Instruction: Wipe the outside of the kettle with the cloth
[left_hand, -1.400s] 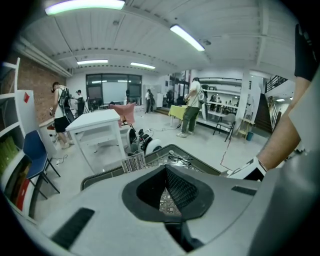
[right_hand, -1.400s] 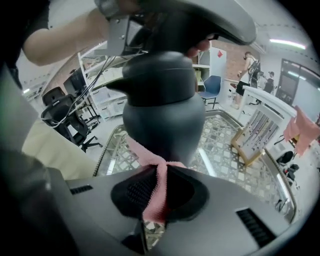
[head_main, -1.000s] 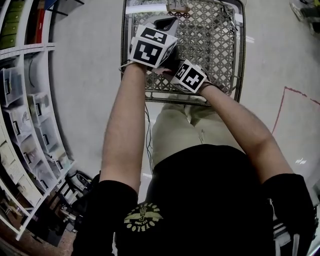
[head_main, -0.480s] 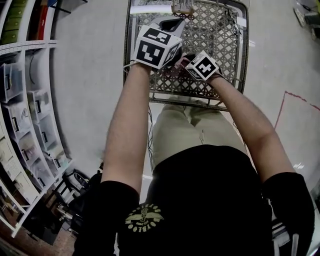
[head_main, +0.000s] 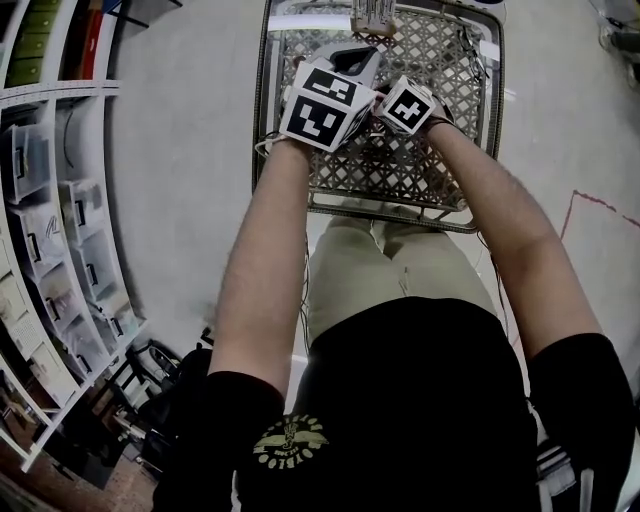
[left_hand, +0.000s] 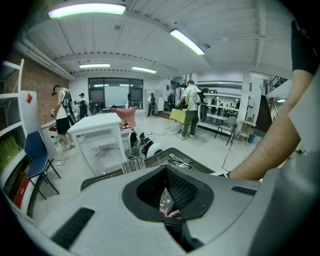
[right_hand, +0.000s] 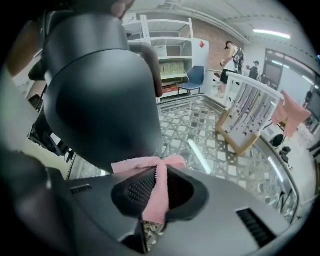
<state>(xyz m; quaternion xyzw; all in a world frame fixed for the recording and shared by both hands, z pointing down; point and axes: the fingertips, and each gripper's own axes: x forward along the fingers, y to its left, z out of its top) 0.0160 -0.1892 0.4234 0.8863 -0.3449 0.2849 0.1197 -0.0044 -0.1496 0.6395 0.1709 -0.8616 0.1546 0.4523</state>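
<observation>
Right hand-held gripper (right_hand: 159, 176), clenched on cloth (right_hand: 161, 200), moved from surface's (head_main: 400, 172) near edge toward far edge — cloth now touching kettle (right_hand: 100, 85), wiping likely starting.

kettle (right_hand: 100, 85) blocks right hand-held gripper's (right_hand: 155, 186) front; bare mesh table (right_hand: 210, 145) rightward; rack (right_hand: 248, 107) beyond.
</observation>
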